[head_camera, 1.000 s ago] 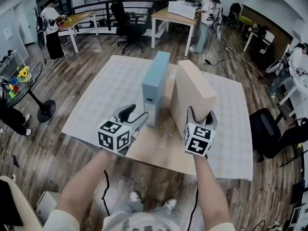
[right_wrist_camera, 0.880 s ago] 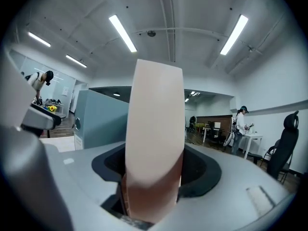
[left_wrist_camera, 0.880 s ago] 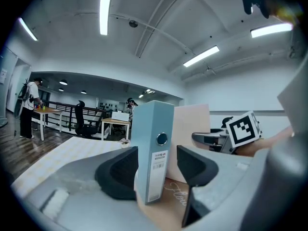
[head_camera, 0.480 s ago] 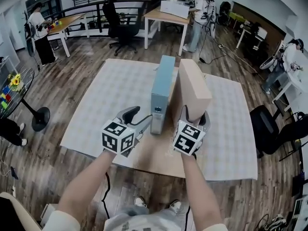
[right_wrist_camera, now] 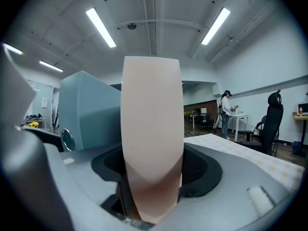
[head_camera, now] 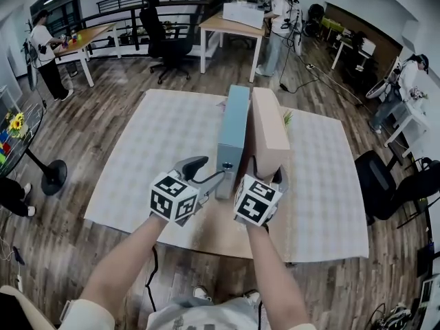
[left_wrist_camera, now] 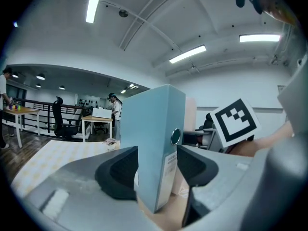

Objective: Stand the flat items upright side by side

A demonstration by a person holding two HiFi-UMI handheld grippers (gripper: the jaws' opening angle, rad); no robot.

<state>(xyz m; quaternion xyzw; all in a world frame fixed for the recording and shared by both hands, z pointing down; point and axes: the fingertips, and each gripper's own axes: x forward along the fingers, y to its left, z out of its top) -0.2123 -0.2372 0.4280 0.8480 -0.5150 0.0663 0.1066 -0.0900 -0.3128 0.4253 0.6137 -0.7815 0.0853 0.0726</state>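
A light blue binder (head_camera: 232,126) stands upright on its edge on a cardboard sheet (head_camera: 220,222), and my left gripper (head_camera: 213,174) is shut on its near spine. A beige flat box (head_camera: 268,133) stands upright right beside it, the two side faces together, with my right gripper (head_camera: 267,174) shut on its near end. In the left gripper view the binder (left_wrist_camera: 154,143) fills the space between the dark pads (left_wrist_camera: 118,172) and the right gripper's marker cube (left_wrist_camera: 233,121) shows behind. In the right gripper view the box (right_wrist_camera: 151,129) sits between the jaws, the binder (right_wrist_camera: 89,109) at its left.
The cardboard lies on a pale checkered mat (head_camera: 158,136) on a wooden floor. A black office chair (head_camera: 385,184) stands off the mat's right edge, a round table (head_camera: 14,126) at the left. Desks and people are at the back.
The beige box has moved left with my right gripper and closed the gap to the blue binder. My left gripper and the binder have shifted slightly as well.
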